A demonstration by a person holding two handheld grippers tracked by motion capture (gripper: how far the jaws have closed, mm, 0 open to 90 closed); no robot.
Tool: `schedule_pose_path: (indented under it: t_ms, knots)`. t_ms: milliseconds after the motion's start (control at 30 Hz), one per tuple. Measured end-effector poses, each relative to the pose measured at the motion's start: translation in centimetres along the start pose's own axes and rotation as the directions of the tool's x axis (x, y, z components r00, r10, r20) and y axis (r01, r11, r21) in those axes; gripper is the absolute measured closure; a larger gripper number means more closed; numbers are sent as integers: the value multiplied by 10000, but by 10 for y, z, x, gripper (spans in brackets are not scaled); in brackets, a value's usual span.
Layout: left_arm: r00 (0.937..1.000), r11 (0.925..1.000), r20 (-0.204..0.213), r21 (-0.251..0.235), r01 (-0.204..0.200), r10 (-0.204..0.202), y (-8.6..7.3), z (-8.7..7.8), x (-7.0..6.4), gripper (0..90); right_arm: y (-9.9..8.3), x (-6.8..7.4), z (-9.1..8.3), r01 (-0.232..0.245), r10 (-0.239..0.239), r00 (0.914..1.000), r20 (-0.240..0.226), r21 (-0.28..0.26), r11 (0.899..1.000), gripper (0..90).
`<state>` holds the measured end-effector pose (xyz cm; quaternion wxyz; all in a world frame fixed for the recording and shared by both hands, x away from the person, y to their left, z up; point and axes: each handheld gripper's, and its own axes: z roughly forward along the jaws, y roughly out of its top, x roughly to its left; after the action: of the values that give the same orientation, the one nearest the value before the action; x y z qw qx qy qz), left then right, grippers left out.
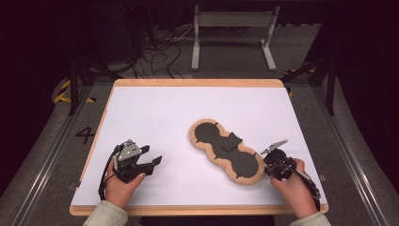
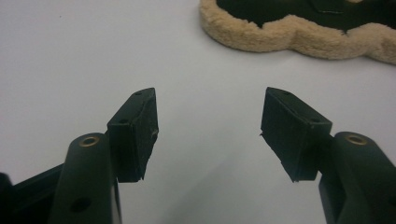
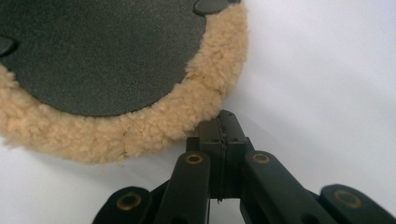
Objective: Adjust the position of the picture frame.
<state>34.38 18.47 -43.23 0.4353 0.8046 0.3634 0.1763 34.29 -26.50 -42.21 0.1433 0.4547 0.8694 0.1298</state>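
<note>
A long pad (image 1: 227, 151) with a black lobed top and a tan fleece rim lies slantwise on the white table, right of centre. A small black flap (image 1: 231, 142) sits on its middle. My right gripper (image 1: 266, 165) is shut at the pad's near right end. In the right gripper view its jaws (image 3: 224, 128) are pressed together with nothing between them, their tip against the fleece rim (image 3: 154, 126). My left gripper (image 1: 152, 155) rests at the front left, open and empty. In the left gripper view its jaws (image 2: 210, 130) stand wide apart over bare table, the pad's fleece edge (image 2: 289, 35) farther ahead.
The white sheet (image 1: 155, 108) covers a wooden board with a raised edge (image 1: 197, 83). Beyond the table stand a grey metal frame (image 1: 233, 33) and loose cables (image 1: 160, 56) on the floor. A black stand leg (image 1: 74, 84) is at the left.
</note>
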Motion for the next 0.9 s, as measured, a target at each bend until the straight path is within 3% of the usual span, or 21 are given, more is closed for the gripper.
schedule_pose_path:
  t_ms: [67,100,167,200,300,433,600,667,767,900]
  knots:
    - [10000,10000,9,-20,8,-8,0,0,0,372,5,2,1,100,-100,9999,35,30,9999,900]
    - [10000,10000,2,-10,7,-7,0,-1,0,372,10,2,2,300,-310,9980,552,189,9994,900]
    - [10000,10000,-14,26,-9,9,-1,0,1,372,13,2,2,306,-321,9968,736,208,9993,900]
    - [10000,10000,-21,39,-22,23,-1,0,1,372,17,-1,1,253,-246,9966,783,-82,9996,900]
    - [9999,9999,-125,113,-62,63,-4,-3,0,371,27,-8,0,19,8,9988,488,-554,9985,900]
    - [9995,9999,-279,62,118,-116,-12,-12,1,371,33,-8,6,193,-173,9983,552,-358,9992,900]
    - [9971,9976,-314,38,698,-697,-18,-19,8,371,36,-9,3,461,-461,9986,261,-1,9989,900]
    - [9963,9969,-336,-17,788,-788,-19,-20,8,371,34,-8,1,563,-562,9983,-120,35,9984,900]
    - [9971,9978,-364,75,664,-661,-19,-20,7,371,32,-2,-3,779,-778,9932,-870,-26,9970,900]
    - [9976,9980,-327,136,615,-610,-20,-19,6,369,34,10,-12,1208,-1228,9854,-1176,-239,9924,900]
